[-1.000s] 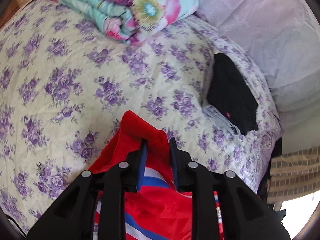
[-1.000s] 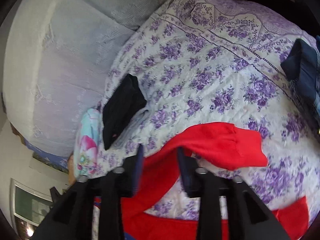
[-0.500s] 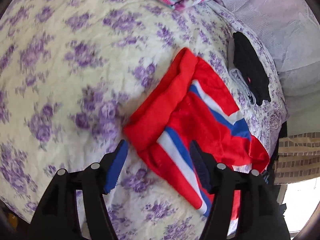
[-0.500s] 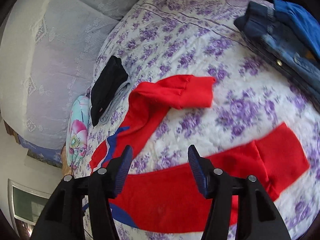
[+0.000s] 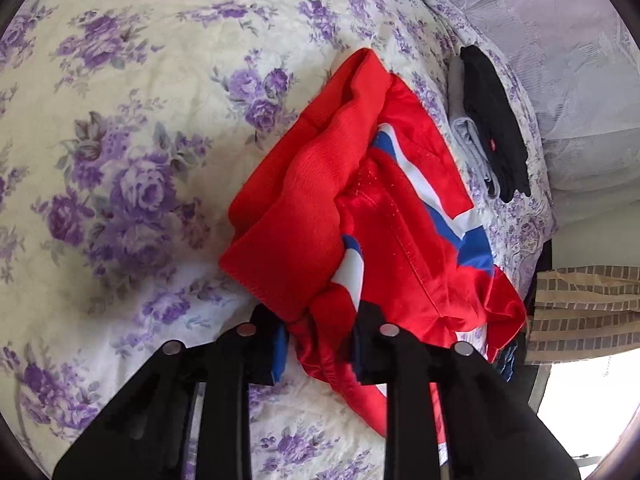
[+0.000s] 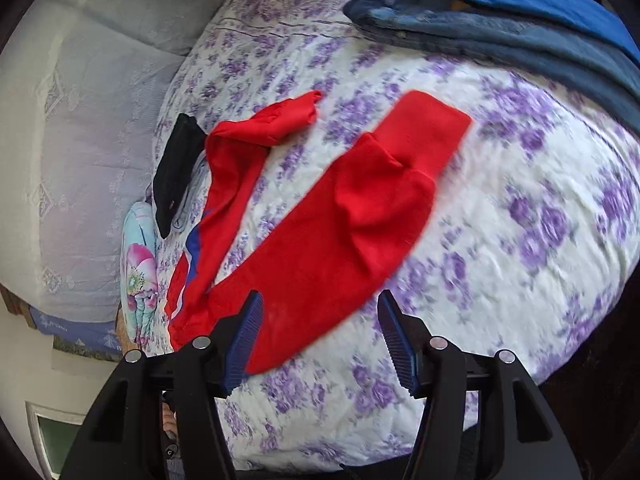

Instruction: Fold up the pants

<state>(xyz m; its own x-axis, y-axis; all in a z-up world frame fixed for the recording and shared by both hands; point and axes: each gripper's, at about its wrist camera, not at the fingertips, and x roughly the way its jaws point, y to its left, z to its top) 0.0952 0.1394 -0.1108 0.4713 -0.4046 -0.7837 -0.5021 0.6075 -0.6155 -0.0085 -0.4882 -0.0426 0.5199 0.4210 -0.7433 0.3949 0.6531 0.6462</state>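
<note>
Red knit track pants with blue-white stripes (image 5: 384, 208) lie on the floral bedspread (image 5: 132, 184), waist bunched. Left gripper (image 5: 320, 344) closing on waistband fabric at 6 o'clock. Right gripper (image 6: 320, 336) spread above one leg. Soft, light, limp; best pinched at hems.

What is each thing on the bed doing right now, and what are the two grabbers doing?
red pants: spread out, legs apart, waist bunched
left gripper: closing on the pants' waist
right gripper: open over one leg, not gripping
black garment: folded, lying on grey cloth
jeans: piled at the bed's edge
floral blanket: folded
</note>
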